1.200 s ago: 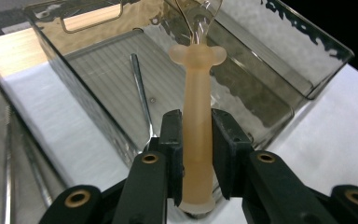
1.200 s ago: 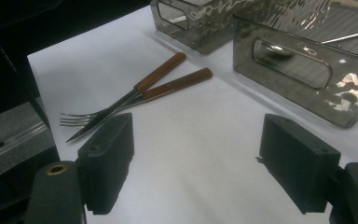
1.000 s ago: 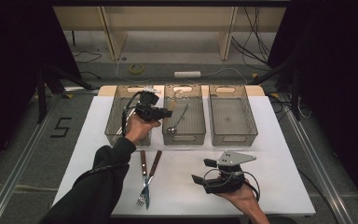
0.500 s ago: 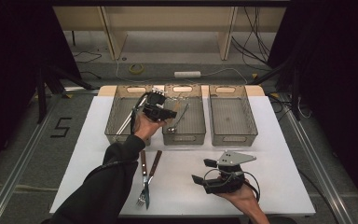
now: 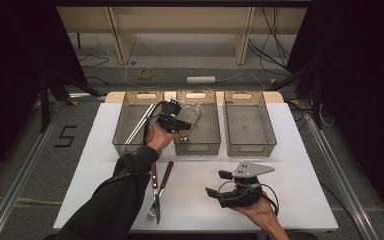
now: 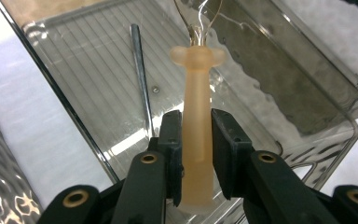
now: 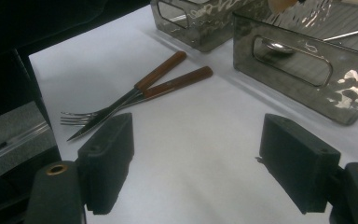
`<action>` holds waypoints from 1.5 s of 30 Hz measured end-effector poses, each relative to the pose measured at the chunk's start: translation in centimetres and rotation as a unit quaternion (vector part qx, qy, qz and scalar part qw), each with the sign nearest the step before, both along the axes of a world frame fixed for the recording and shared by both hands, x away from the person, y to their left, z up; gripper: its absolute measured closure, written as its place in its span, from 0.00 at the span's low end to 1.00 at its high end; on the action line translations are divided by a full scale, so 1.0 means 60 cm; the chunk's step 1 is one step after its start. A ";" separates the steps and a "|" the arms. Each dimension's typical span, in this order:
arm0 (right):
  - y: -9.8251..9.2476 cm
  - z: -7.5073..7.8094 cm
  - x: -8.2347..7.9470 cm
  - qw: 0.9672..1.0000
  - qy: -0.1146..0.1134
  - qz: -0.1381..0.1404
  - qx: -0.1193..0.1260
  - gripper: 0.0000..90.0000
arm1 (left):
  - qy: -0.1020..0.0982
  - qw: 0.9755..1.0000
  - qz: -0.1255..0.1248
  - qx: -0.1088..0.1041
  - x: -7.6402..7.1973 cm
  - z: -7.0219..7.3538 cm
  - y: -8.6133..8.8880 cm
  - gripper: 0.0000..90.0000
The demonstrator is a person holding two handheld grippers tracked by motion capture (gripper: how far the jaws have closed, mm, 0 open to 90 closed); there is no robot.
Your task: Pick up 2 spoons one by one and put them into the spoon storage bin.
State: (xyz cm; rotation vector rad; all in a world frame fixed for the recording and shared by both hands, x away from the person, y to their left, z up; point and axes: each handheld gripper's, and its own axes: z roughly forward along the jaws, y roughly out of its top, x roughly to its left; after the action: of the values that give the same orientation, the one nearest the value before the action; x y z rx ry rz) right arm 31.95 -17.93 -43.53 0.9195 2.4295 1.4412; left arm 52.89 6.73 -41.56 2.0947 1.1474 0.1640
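Left tool (image 6: 196, 140) clamping whisk handle (image 6: 196, 116), above middle bin (image 5: 198, 141) rim

fork (image 5: 151, 212) and knife (image 5: 161, 192): crossed on white table (image 5: 300, 150) | right bin (image 5: 249, 125): transparent, beside middle bin
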 end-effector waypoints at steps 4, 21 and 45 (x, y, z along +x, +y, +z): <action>0.000 0.001 -0.001 1.000 0.000 0.001 -0.002 0.30 | 0.010 1.000 0.002 0.005 0.002 -0.007 -0.005 0.82; -0.001 0.000 -0.001 1.000 0.000 0.000 -0.002 0.30 | 0.025 0.999 0.008 -0.019 -0.017 0.015 0.005 0.46; 0.003 0.003 -0.003 1.000 -0.003 -0.003 -0.002 0.30 | -0.009 1.000 -0.008 0.012 -0.160 0.033 0.114 0.26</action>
State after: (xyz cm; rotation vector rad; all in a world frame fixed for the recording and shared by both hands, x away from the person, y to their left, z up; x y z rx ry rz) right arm 31.77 -17.75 -43.37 0.9202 2.4227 1.4340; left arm 43.28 13.58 -39.60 2.1196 1.1224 0.1901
